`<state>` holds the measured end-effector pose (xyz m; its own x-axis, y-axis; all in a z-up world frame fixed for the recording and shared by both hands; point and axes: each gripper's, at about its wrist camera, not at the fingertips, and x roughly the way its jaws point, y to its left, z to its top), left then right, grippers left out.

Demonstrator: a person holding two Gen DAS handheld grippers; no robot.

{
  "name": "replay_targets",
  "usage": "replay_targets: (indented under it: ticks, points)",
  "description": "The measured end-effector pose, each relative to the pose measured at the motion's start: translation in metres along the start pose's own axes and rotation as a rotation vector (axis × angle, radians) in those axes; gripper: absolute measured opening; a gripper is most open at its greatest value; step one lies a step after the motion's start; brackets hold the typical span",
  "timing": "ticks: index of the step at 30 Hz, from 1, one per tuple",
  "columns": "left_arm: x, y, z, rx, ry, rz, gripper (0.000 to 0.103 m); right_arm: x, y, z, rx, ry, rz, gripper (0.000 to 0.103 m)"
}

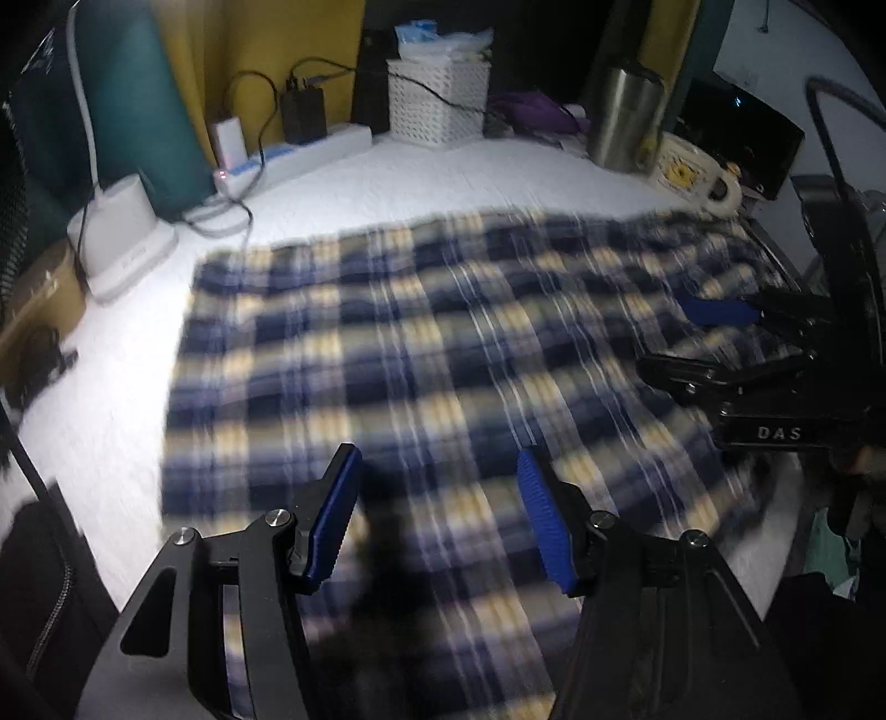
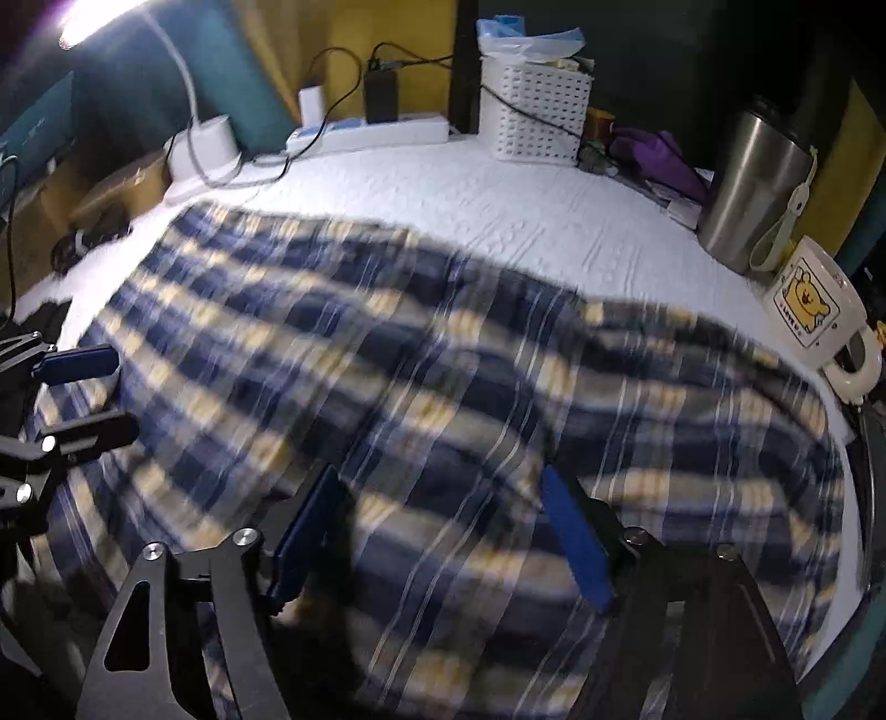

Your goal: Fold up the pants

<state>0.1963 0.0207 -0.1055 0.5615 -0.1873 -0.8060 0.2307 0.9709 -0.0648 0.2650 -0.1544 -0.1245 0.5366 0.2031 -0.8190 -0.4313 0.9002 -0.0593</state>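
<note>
Right tongs (image 1: 714,338) body reads "DAS"; mug (image 2: 814,310) reads "LOVE U".

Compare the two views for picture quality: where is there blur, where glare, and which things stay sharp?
Left wrist view: the plaid pants smear with motion blur, the left gripper stays crisp, corners dark. Right wrist view: the same smear on the cloth, lamp glare at top left, mug fairly sharp, table edge bowed by fisheye.

so counting it up: one pair of plaid pants (image 2: 421,376), two grippers (left (image 1: 437,520), right (image 2: 443,531)), one white basket (image 2: 534,113), one steel tumbler (image 2: 756,188), one cartoon mug (image 2: 814,310), one power strip (image 2: 371,130), one lamp base (image 1: 124,235)
</note>
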Motion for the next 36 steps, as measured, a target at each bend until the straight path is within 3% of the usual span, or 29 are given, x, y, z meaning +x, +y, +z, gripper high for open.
replay_targets:
  ticks: [5, 25, 30, 33, 36]
  points:
    - [-0.002, -0.013, -0.026, 0.029, -0.02, 0.072, 0.06, -0.009, 0.006, -0.024, 0.012, -0.032, -0.017, 0.082]
    - [-0.041, -0.011, -0.084, -0.04, -0.06, 0.108, 0.062, -0.043, 0.001, -0.083, 0.046, -0.116, -0.041, 0.085]
    - [-0.061, 0.002, -0.092, -0.081, -0.071, 0.069, 0.062, -0.048, -0.001, -0.091, 0.04, -0.104, -0.031, 0.085]
    - [-0.073, 0.014, -0.094, -0.105, -0.108, 0.106, 0.062, -0.053, -0.003, -0.093, 0.064, -0.095, -0.027, 0.085]
    - [-0.076, 0.03, -0.093, -0.144, -0.128, 0.131, 0.062, -0.065, 0.0, -0.087, 0.076, -0.147, -0.017, 0.085]
